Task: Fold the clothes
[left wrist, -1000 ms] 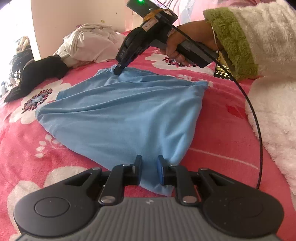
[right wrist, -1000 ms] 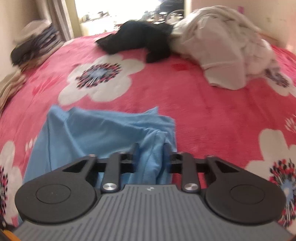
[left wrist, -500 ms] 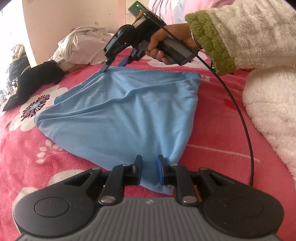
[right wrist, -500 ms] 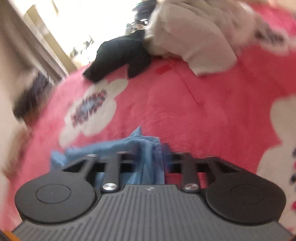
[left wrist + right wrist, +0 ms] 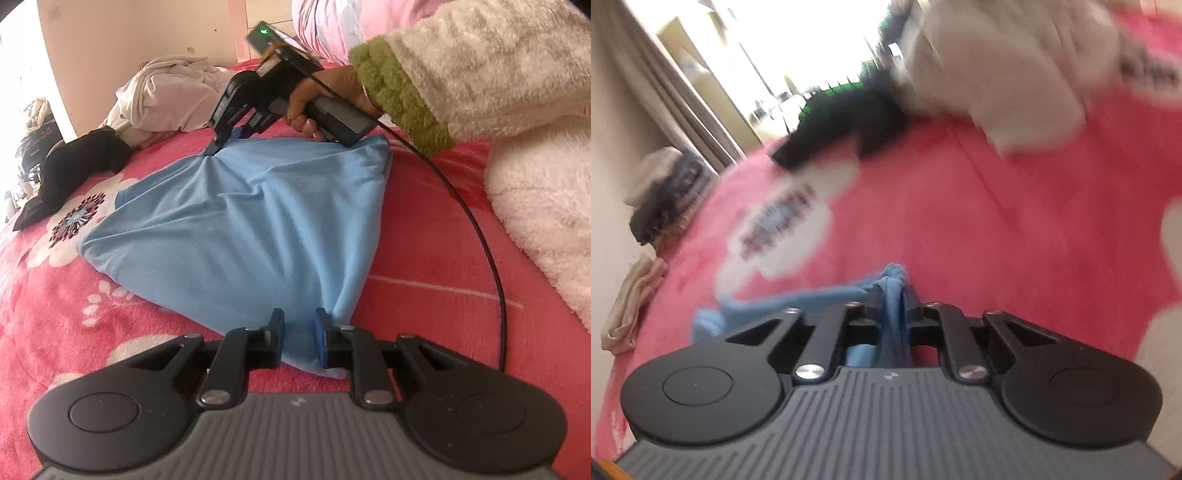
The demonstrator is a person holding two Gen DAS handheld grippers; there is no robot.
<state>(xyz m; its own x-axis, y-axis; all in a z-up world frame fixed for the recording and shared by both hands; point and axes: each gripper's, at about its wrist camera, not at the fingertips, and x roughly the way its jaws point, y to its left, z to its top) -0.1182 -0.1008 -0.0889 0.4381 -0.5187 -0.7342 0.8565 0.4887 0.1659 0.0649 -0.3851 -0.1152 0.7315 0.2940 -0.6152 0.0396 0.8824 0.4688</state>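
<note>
A light blue garment (image 5: 251, 229) lies spread on the pink flowered bedspread (image 5: 436, 240). My left gripper (image 5: 298, 330) holds its near corner: the cloth runs between the two fingers and gathers there. At the far edge, my right gripper (image 5: 214, 147), held by a hand in a fluffy cream sleeve with a green cuff (image 5: 399, 96), points down at the cloth. In the right wrist view its jaws are closing and a bunched fold of the blue garment (image 5: 892, 284) sits pinched between the fingers of the right gripper (image 5: 892, 293).
A heap of cream clothes (image 5: 166, 99) and a black garment (image 5: 74, 166) lie at the far side of the bed. More stacked clothes (image 5: 665, 188) sit by the curtain. A black cable (image 5: 480, 236) trails from the right gripper. A fluffy white robe (image 5: 546, 206) lies on the right.
The right gripper rolled and shifted left along the far edge, widened its jaws, then narrowed them on a bunch of blue cloth. The left gripper kept its hold and place.
</note>
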